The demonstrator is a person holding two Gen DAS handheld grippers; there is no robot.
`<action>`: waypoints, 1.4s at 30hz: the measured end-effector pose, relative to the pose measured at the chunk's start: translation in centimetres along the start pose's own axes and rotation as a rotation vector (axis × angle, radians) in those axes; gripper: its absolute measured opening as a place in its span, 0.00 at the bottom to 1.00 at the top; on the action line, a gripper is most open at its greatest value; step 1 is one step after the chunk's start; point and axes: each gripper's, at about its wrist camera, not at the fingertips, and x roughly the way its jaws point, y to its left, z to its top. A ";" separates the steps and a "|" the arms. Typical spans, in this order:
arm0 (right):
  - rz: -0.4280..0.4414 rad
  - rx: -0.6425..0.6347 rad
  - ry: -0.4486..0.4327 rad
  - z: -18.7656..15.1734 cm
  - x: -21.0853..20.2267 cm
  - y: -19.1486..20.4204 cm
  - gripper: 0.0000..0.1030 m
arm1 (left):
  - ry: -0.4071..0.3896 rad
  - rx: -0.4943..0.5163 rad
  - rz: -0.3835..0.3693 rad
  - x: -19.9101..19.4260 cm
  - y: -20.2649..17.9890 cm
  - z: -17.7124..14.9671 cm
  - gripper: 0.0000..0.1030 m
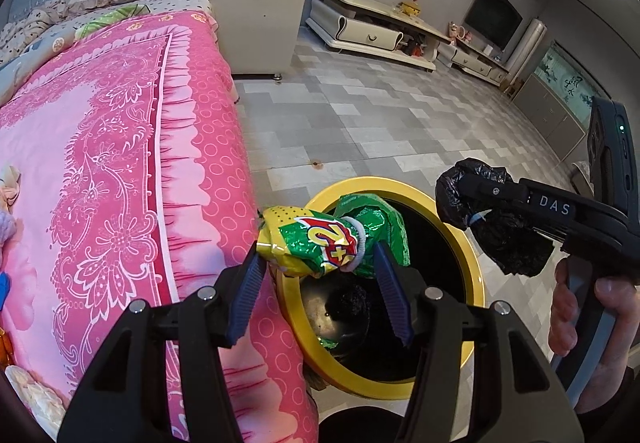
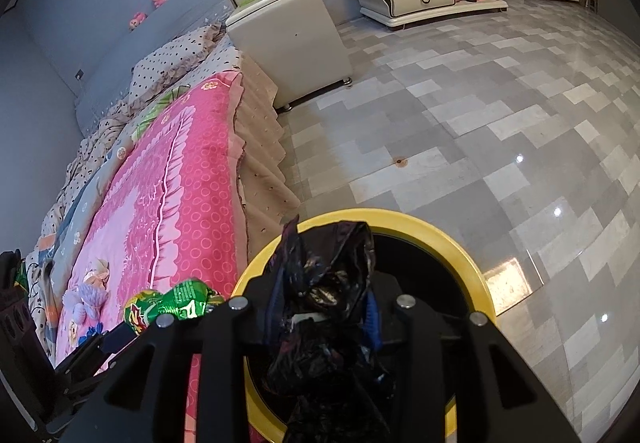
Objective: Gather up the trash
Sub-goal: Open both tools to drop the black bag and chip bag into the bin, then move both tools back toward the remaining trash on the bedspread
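My left gripper [image 1: 320, 267] is shut on a crumpled green and yellow snack bag [image 1: 328, 239] and holds it over the near rim of a yellow-rimmed trash bin [image 1: 472, 243] beside the bed. The bag also shows in the right wrist view [image 2: 172, 305]. My right gripper [image 1: 472, 203] is shut on a crumpled black plastic bag [image 1: 508, 243], held above the bin's right rim. In the right wrist view the black bag [image 2: 328, 299] fills the gripper [image 2: 324, 307] above the bin [image 2: 460, 255]. Some trash lies at the bin's bottom [image 1: 340, 319].
A bed with a pink floral cover [image 1: 100, 163] lies left of the bin. A white nightstand [image 1: 256, 23] stands at the bed's head. Low white TV cabinets [image 1: 372, 27] line the far wall. Grey tiled floor [image 1: 380, 123] stretches beyond the bin.
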 end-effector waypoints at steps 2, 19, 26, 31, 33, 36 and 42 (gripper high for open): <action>-0.007 0.004 -0.004 0.0 -0.2 -0.1 0.36 | -0.006 0.001 -0.004 -0.1 0.0 0.0 0.60; -0.067 0.006 -0.021 -1.4 -2.1 0.7 0.61 | -0.085 -0.017 0.074 -5.8 3.7 -1.1 0.78; -0.025 -0.062 0.006 -2.5 -2.2 4.0 0.61 | -0.112 -0.072 0.128 -9.0 8.0 -1.9 0.78; 0.011 -0.131 0.013 -3.6 -2.3 7.4 0.61 | -0.131 -0.105 0.168 -11.3 10.9 -2.8 0.78; 0.026 -0.158 0.016 -4.1 -2.4 8.9 0.62 | -0.139 -0.113 0.187 -12.1 12.1 -3.1 0.78; 0.052 -0.201 0.027 -4.9 -2.4 11.2 0.63 | -0.147 -0.130 0.218 -13.6 14.0 -3.7 0.78; 0.130 -0.295 0.069 -6.8 -2.1 16.3 0.63 | -0.159 -0.179 0.279 -16.3 18.3 -5.1 0.78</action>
